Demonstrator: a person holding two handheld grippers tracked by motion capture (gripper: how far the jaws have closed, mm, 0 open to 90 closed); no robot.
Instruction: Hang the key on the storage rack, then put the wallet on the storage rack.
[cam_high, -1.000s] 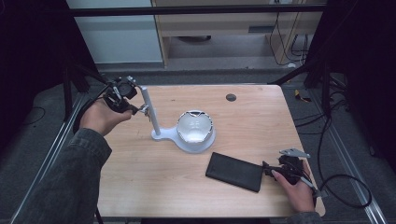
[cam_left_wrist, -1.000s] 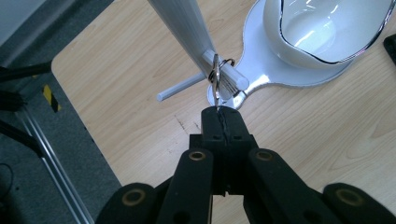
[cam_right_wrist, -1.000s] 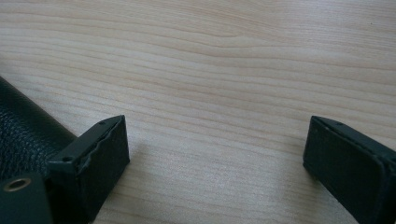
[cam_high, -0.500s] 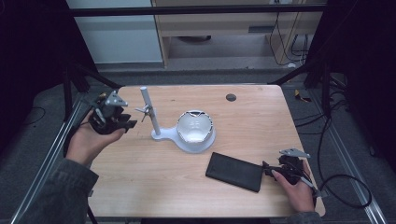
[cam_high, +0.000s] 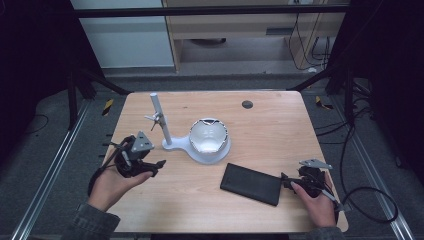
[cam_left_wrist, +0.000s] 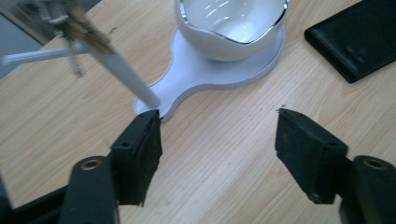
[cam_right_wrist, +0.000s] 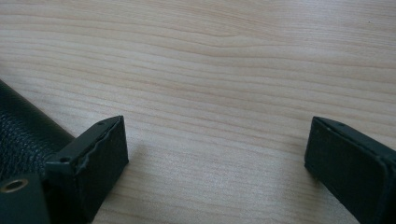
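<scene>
Presently catalogued, with the white stand (cam_high: 197, 147) as landmark:

1. White stand: a flat base with an upright post (cam_high: 160, 120) at its left end. A white bowl (cam_high: 209, 136) with a shiny rim sits on the round part of the base, right of the post. Small keys or clips hang from a peg on the post, too small to tell which.

2. Left tongs (cam_high: 150, 167): held in the person's left hand (cam_high: 111, 185), low over the bench (cam_high: 270, 130), left of and nearer the person than the stand's base. The 2 jaws have just been opening and now stand apart with nothing between them; in the left gripper view (cam_left_wrist: 218, 140) bare wood lies in the gap, with the post's foot just beyond the left jaw.

3. Black wallet (cam_high: 251, 183): flat on the bench, to the right of the stand and nearer the person, apart from the base.

4. Right tongs (cam_high: 287, 182): held in the right hand (cam_high: 317, 202) at the wallet's right end. The jaws are spread wide and grip nothing; in the right gripper view (cam_right_wrist: 217, 142) the wallet's grained edge lies just outside the left jaw.

5. Small dark disc (cam_high: 247, 104): on the bench beyond the stand, towards the far edge.
</scene>
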